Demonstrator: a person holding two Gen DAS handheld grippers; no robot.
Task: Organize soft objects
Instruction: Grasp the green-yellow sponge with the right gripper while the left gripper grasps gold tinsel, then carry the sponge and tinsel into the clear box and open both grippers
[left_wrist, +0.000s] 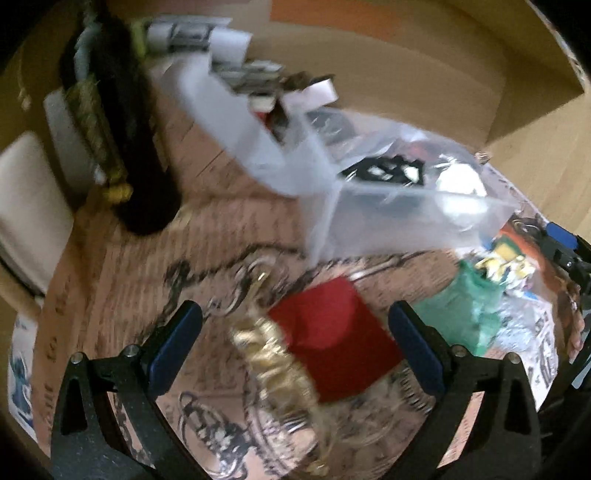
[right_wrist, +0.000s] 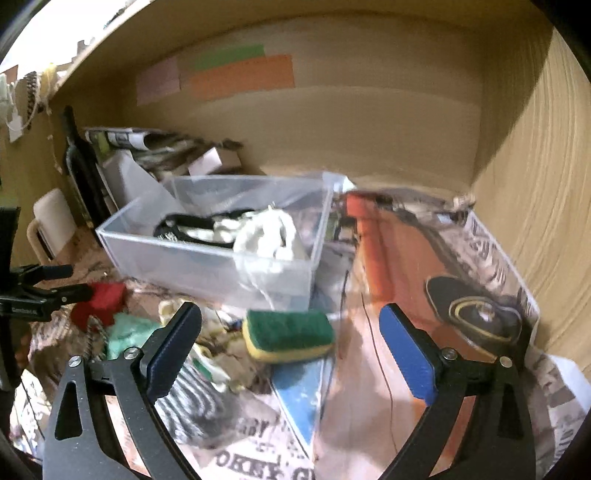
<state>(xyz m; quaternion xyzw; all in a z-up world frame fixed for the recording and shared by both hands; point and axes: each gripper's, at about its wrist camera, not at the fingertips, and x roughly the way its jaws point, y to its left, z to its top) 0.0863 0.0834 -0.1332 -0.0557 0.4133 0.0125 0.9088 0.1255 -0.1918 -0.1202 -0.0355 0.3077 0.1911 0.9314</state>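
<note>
Left gripper (left_wrist: 293, 339) spread wide, blue pads (left_wrist: 173, 347) well apart, nothing pinched; a red cloth (left_wrist: 332, 339) lies flat on the printed paper covering (left_wrist: 122, 266) below and between the fingers, not touched by either pad. A gold fringed piece (left_wrist: 273, 365) lies against the red cloth's left edge. Left wrist view strongly blurred. A green cloth (left_wrist: 458, 314) sits just to the right of the right-hand finger, with small mixed items beyond it, too smeared to identify. Right gripper (right_wrist: 290, 341) jaws spread and widening slightly, nothing between the pads; ahead of its fingers on the paper covering lies a green-and-yellow sponge (right_wrist: 288, 336), clear of both pads. To the sponge's left, a heap of soft items: a pale green cloth (right_wrist: 129, 332), a red cloth (right_wrist: 99, 301) and a striped cloth (right_wrist: 195, 402) near the left-hand finger. Behind the sponge stands a clear plastic bin (right_wrist: 207, 254) holding a white cloth (right_wrist: 269, 232) and a black-and-white item (right_wrist: 192, 227). The left gripper's black frame (right_wrist: 40, 291) shows at the left edge of the right wrist view, near the red cloth. Everything sits inside a wooden shelf recess (right_wrist: 369, 122).
</note>
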